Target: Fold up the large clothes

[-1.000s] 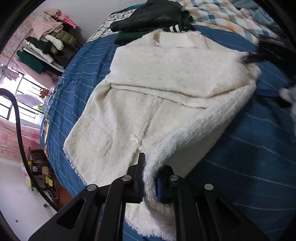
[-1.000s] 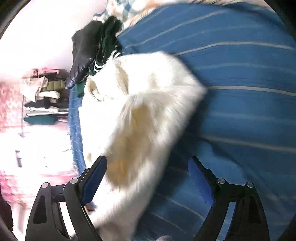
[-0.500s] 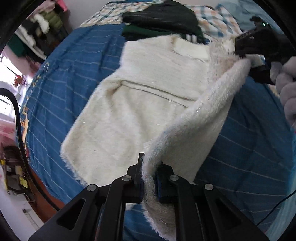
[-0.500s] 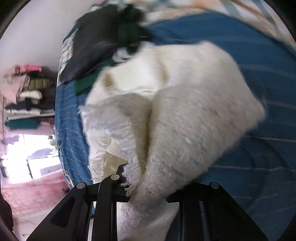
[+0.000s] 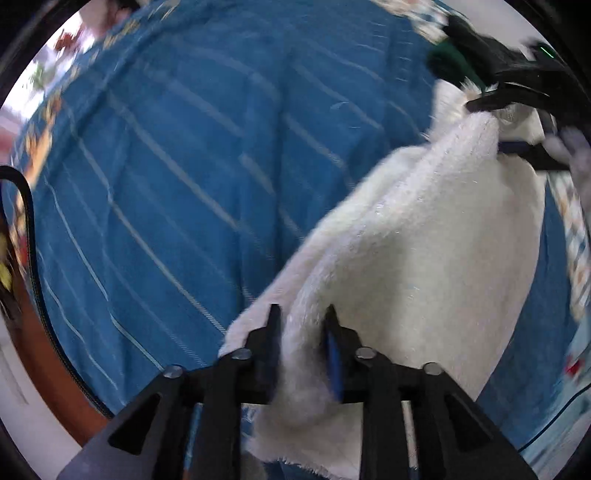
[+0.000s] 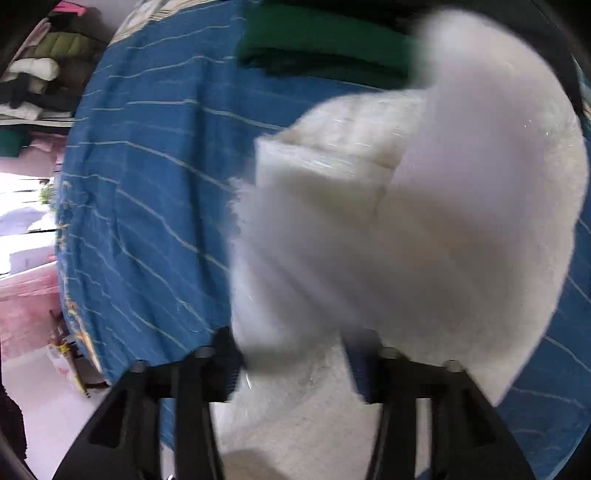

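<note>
A white fluffy garment [image 5: 424, 240] lies on the blue striped bedcover [image 5: 166, 166], folded over itself toward the right. My left gripper [image 5: 303, 321] points down at its near edge. Its jaws are opening, with a ridge of the fabric still between them and the right blue pad showing. My right gripper [image 6: 291, 350] is opening too, its fingers wide apart around the blurred white garment [image 6: 406, 221]. In the left wrist view the right gripper [image 5: 506, 125] sits at the garment's far corner, with the fabric edge between its spread fingers.
A dark green garment [image 6: 314, 48] and a black one [image 5: 476, 33] lie at the far end of the bed. Stacked clothes [image 6: 37, 74] fill a shelf at far left. A black cable [image 5: 26, 221] hangs off the bed's left side. Bare bedcover [image 6: 147, 184] stretches left.
Both grippers swept the garment's edge across, folding it over to the right and baring the bedcover on the left. Both pairs of jaws, shut on fabric half a second ago, now stand wider.
</note>
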